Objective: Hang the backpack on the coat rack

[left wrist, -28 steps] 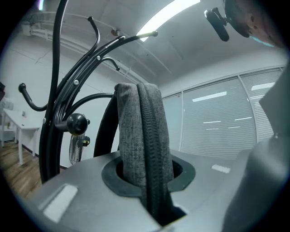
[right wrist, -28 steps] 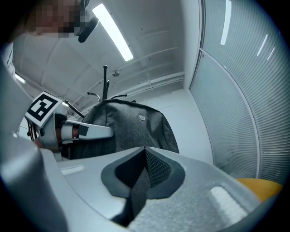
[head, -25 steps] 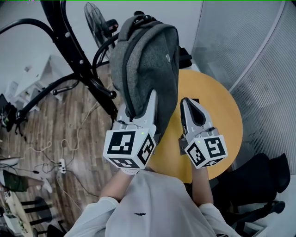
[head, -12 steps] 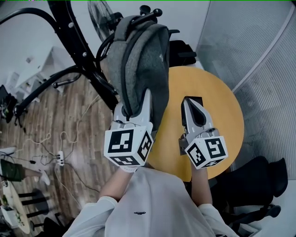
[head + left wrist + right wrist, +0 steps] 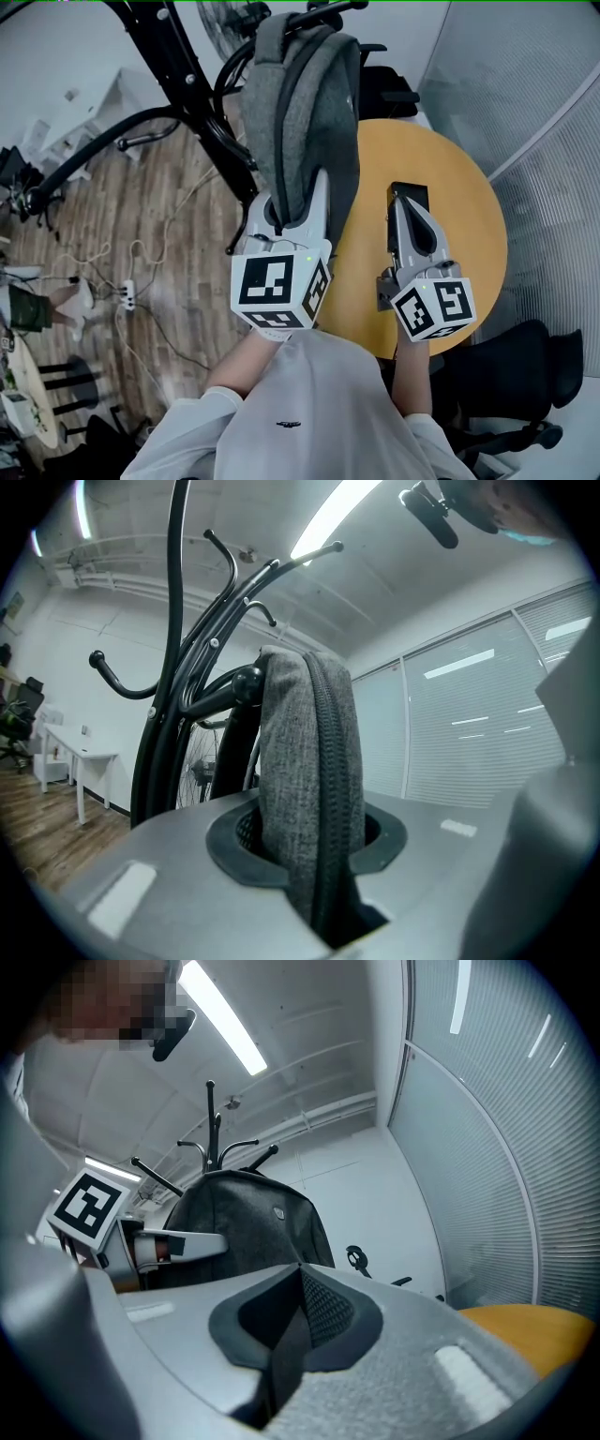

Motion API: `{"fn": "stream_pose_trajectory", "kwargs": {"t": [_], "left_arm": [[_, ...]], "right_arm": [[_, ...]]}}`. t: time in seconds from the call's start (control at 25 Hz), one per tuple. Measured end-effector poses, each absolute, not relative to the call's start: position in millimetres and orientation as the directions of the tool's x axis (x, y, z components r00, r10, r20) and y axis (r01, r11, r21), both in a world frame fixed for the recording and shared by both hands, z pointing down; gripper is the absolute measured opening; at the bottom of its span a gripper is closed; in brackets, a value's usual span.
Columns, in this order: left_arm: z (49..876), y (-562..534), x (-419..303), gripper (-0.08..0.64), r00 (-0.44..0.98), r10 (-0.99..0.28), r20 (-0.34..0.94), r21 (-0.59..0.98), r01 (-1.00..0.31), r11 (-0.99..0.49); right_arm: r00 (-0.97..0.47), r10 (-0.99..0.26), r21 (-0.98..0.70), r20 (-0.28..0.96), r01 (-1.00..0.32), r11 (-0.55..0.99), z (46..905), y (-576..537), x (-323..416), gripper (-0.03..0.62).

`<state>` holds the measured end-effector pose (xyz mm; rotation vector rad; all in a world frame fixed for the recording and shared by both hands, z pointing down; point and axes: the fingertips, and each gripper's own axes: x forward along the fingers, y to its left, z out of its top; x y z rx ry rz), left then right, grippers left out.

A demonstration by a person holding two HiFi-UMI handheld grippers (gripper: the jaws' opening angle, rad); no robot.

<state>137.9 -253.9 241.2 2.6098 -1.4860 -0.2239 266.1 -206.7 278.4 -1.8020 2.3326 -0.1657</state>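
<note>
Left claw: the left claw (image 5: 292, 192) is clamped on the bottom edge of the backpack (image 5: 300, 112). In the left gripper view the grey fabric and its zipper fill the slot between the pads, touching both sides. The jaws have just been easing open a bit, but the bag is pinched between them.

Right claw: the right claw (image 5: 405, 199) is closed on itself with nothing in it. In its own view the two jaws meet in a line. It's hovering over the round yellow surface (image 5: 469, 216), just beside the bag and not touching it.

Backpack: grey, held up roughly level in front of the person, running from the left claw up to the black coat rack (image 5: 178, 75). Its top end sits right in among the rack's hooks. I honestly can't tell if the top loop is actually over a hook. The bag hangs partly over the left edge of the surface.

Coat rack: black pole with curved arms ending in knobs, standing left of the surface on the wood floor (image 5: 141, 234).

Other stuff: a fan (image 5: 220, 14) behind the rack, a power strip (image 5: 128, 295) with cables on the floor, a black chair (image 5: 516, 366) at lower right, and a curved wall with blinds (image 5: 525, 75) on the right.
</note>
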Motion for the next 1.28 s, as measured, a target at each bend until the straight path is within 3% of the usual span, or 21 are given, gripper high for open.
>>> {"fn": "stream_pose_trajectory", "kwargs": {"t": [0.28, 0.64, 1.28], "left_arm": [[247, -248, 146, 0.218, 0.581, -0.809, -0.090, 0.190, -0.787, -0.586], [253, -232, 150, 0.267, 0.678, -0.722, -0.136, 0.192, -0.697, -0.691], [259, -187, 104, 0.261, 0.730, -0.674, -0.116, 0.157, -0.657, -0.738]], "right_arm": [[-0.237, -0.969, -0.240, -0.069, -0.939, 0.247, 289, -209, 264, 0.002], [-0.241, -0.970, -0.253, -0.036, -0.937, 0.242, 301, -208, 259, 0.002], [-0.243, -0.970, -0.267, -0.005, -0.934, 0.235, 312, -202, 258, 0.002]]}}
